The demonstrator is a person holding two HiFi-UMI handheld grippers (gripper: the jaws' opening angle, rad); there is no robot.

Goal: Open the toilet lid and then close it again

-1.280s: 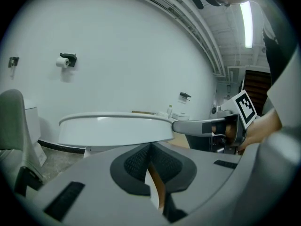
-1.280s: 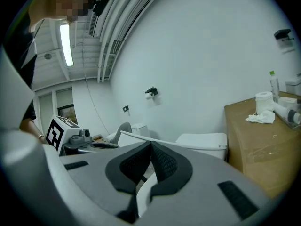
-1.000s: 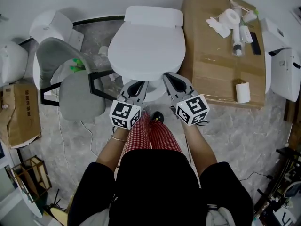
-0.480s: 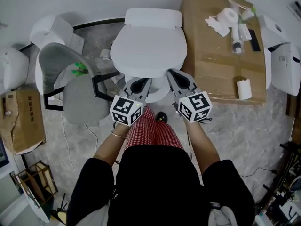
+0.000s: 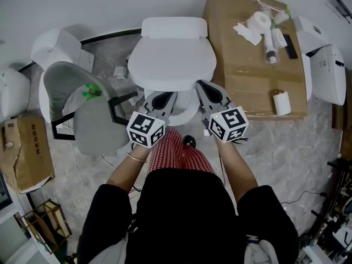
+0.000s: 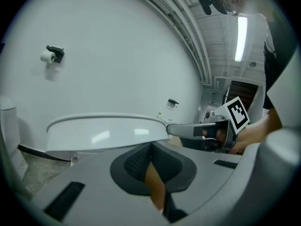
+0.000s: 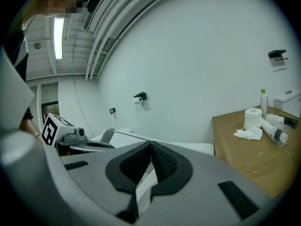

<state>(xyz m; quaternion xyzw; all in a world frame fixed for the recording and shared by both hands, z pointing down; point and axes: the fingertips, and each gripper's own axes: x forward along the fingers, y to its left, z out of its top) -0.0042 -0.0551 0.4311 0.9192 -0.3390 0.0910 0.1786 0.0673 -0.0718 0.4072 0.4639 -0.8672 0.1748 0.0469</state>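
Mid-frame, the left gripper (image 5: 165, 95) and right gripper (image 5: 201, 86) sit at the front edge of the white oval plastic toilet lid (image 5: 171, 59). Both jaw pairs are pressed together, empty.

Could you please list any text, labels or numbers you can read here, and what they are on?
No text is legible.
Cubes on left gripper and right gripper: marker patterns only, no letters.
Label on the bottle on the cardboard: too small to read.
Mark on the white unit at right: too small to read.

text: none legible | labels, brands, numbers, signs: none can be made out
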